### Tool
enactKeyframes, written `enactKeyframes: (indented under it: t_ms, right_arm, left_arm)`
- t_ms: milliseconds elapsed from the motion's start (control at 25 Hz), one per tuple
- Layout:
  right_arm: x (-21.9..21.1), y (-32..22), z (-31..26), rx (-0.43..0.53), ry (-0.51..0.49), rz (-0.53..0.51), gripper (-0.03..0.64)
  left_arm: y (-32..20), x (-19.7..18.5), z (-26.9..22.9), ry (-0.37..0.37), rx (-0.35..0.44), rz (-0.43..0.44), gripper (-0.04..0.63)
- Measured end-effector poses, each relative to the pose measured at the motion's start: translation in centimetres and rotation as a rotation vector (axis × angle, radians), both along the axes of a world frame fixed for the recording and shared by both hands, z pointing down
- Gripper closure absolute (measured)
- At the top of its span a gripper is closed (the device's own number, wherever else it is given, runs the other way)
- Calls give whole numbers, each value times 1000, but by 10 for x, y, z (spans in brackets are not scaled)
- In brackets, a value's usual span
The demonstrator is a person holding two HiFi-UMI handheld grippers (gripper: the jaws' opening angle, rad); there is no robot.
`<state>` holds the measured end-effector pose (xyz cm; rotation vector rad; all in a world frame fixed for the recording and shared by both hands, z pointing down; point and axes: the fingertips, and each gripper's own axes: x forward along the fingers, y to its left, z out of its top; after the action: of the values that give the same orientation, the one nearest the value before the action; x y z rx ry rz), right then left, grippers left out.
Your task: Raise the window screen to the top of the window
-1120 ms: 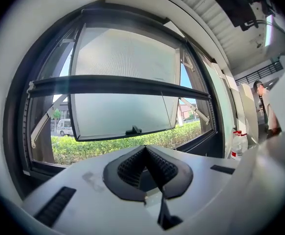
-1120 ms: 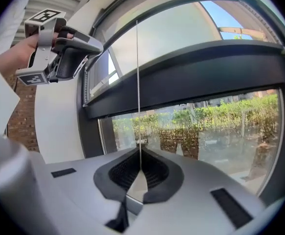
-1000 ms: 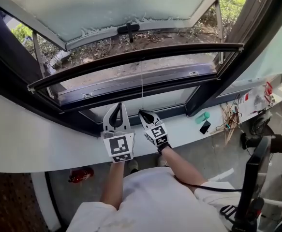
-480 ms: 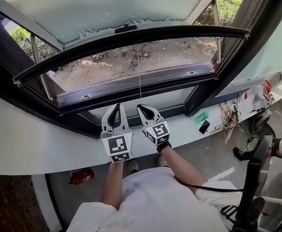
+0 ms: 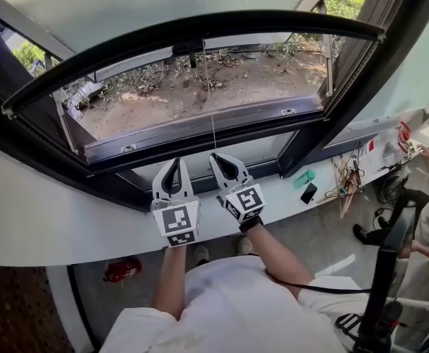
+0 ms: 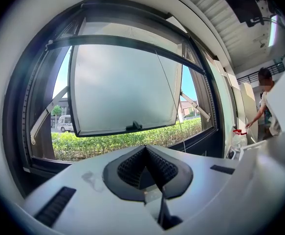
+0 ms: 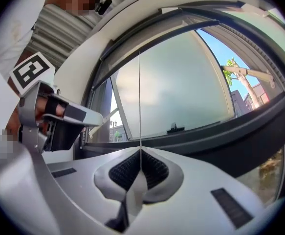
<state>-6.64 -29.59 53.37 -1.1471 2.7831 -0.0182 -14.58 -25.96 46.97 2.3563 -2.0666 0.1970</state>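
Screen bar [image 5: 199,26]: dark rail arching across the upper part of the head view, well above the lower sill. In the left gripper view it [image 6: 122,42] sits high in the opening, with a gap showing under the top frame. We judge the raise well advanced, not complete.
Pull cord [image 5: 213,127]: thin pale line dropping from mid-bar straight down the centre of the frame; it looks taut.
Right tongs [image 5: 216,156]: closed, with the ribbed pads pinching the cord [image 7: 139,106] at their very tip.
Left tongs [image 5: 176,162]: closed on nothing, just beside the right pair, above the white ledge [image 5: 45,219].
Mesh: too fine for us to make out.
Handling: we judge the bar light and stiff, guided at both ends and probably sprung. The cord is limp and slight, apt to slide through the pads or snap under a jerk.
Hold point: the cord, low down and square across the ribbing. Because it hangs from mid-bar, it should keep the rail level. We would not grip the mesh.
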Motion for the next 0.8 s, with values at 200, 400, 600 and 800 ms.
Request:
enactKeyframes:
  t_ms: [200, 400, 600, 800]
  right_arm:
    - [0, 1, -45, 93, -29, -2, 617]
    - [-1, 10, -72, 130, -66, -14, 617]
    - [1, 12, -95, 164, -97, -15, 617]
    - [8, 7, -103, 133, -155, -13, 617]
  left_arm:
    - [1, 7, -1, 1, 2, 13, 594]
    - [-1, 11, -7, 9, 8, 24, 594]
    - [-6, 10, -26, 10, 45, 22, 594]
    - [-10, 13, -32, 9, 57, 28, 594]
